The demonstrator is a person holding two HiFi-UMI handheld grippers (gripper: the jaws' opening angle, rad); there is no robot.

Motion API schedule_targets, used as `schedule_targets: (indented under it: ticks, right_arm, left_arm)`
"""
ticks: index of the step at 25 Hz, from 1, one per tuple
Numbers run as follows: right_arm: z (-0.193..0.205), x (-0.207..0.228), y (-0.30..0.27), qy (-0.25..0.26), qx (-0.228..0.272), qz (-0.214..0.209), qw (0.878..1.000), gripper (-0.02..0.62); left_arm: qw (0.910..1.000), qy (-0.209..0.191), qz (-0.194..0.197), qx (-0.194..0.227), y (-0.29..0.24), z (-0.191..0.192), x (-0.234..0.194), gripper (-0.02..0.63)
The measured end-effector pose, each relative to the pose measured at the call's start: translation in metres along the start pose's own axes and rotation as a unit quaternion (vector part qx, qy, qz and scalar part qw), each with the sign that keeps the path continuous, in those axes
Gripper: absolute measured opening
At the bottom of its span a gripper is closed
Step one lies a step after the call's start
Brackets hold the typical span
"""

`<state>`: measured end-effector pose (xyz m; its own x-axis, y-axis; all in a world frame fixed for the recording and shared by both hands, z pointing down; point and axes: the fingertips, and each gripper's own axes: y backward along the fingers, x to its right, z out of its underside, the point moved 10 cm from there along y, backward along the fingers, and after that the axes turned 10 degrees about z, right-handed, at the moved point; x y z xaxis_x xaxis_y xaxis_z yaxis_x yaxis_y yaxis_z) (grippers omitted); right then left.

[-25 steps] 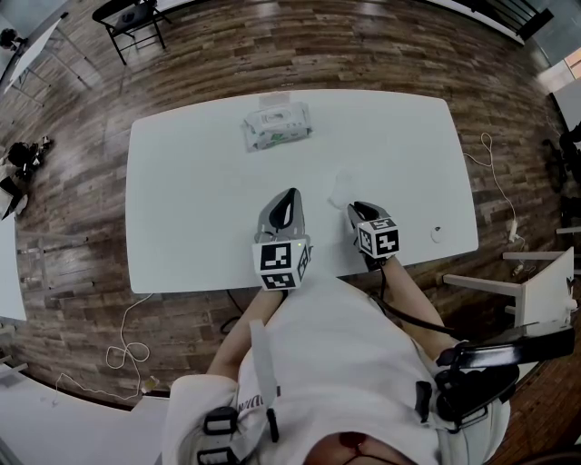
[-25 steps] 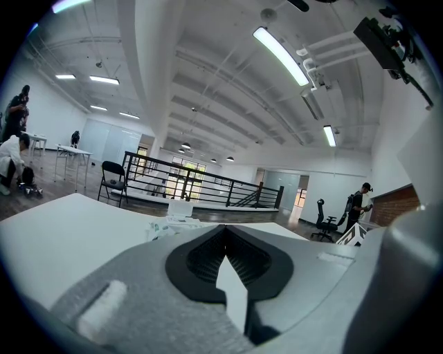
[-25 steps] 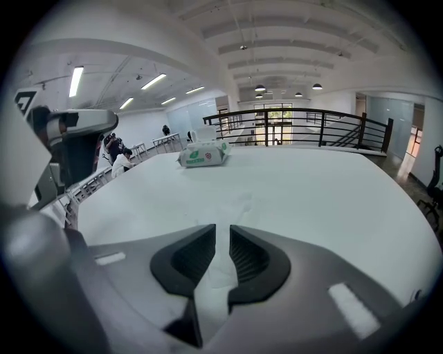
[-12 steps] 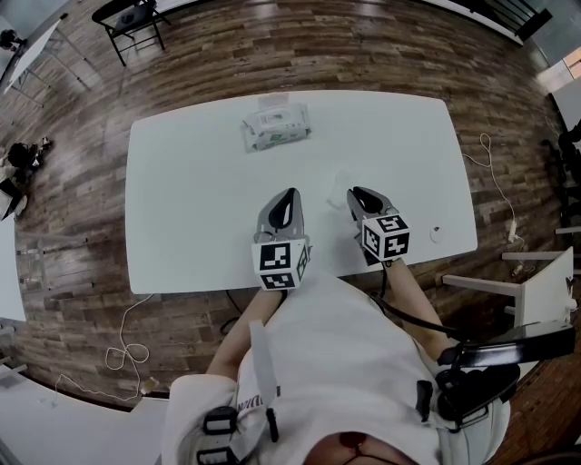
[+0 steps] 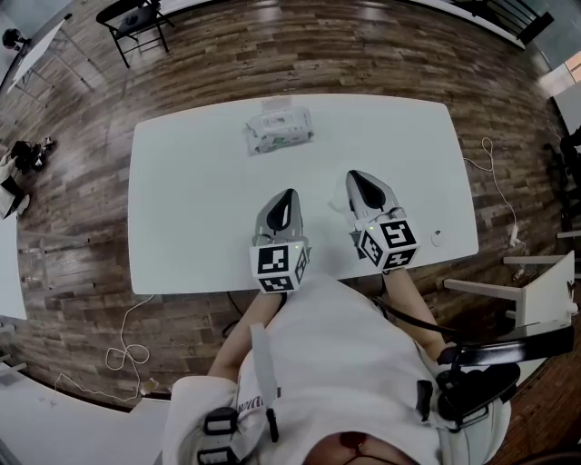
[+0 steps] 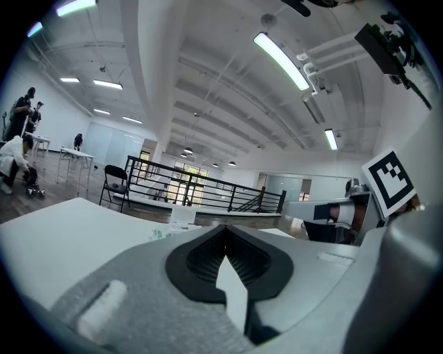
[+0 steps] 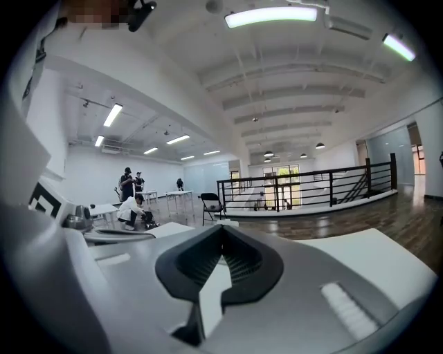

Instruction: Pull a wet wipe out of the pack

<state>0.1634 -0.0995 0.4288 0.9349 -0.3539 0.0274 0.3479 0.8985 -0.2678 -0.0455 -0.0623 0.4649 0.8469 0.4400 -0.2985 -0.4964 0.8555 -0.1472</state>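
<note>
The wet wipe pack point(image 5: 279, 130), white with green print, lies at the far side of the white table point(image 5: 182, 200); the left gripper view shows it low and far off point(image 6: 166, 229). A pale crumpled wipe point(image 5: 338, 202) lies on the table just left of my right gripper point(image 5: 354, 175). That gripper hangs above the table, jaws shut with nothing between them point(image 7: 221, 231). My left gripper point(image 5: 290, 193) rests near the table's front edge and points toward the pack. Its jaws are shut and empty point(image 6: 223, 231).
A small round object point(image 5: 437, 236) sits near the table's front right edge. A black chair point(image 5: 132, 18) stands beyond the far left corner, a white frame point(image 5: 536, 281) at the right. Cables lie on the wooden floor. People stand far off point(image 7: 131, 183).
My right gripper has lifted off the table and its jaws have closed on nothing. The wipe stays on the table. The left gripper has kept still.
</note>
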Motion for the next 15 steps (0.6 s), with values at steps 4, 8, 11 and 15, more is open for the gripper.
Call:
schedule_targets:
  ticks: [4,8,11,15]
  right_arm:
    - [-0.013,-0.011,0.001,0.002,0.032,-0.004,0.999,0.006]
    - [-0.016,-0.022,0.001,0.005,0.062,-0.008,0.998,0.006]
    - [-0.014,-0.027,0.000,-0.004,0.069,-0.015,0.997,0.005]
    - [-0.011,-0.034,0.002,-0.003,0.071,-0.021,0.997,0.005]
  left_arm:
    - [1.0000,0.001,-0.007,0.004,0.002,-0.002,-0.003,0.002]
    - [0.9999,0.003,-0.013,0.009,0.003,-0.004,-0.006,0.002]
    - [0.9998,0.004,-0.014,0.011,0.004,-0.005,-0.007,0.002]
    - [0.9998,0.003,-0.015,0.010,0.005,-0.004,-0.005,0.002]
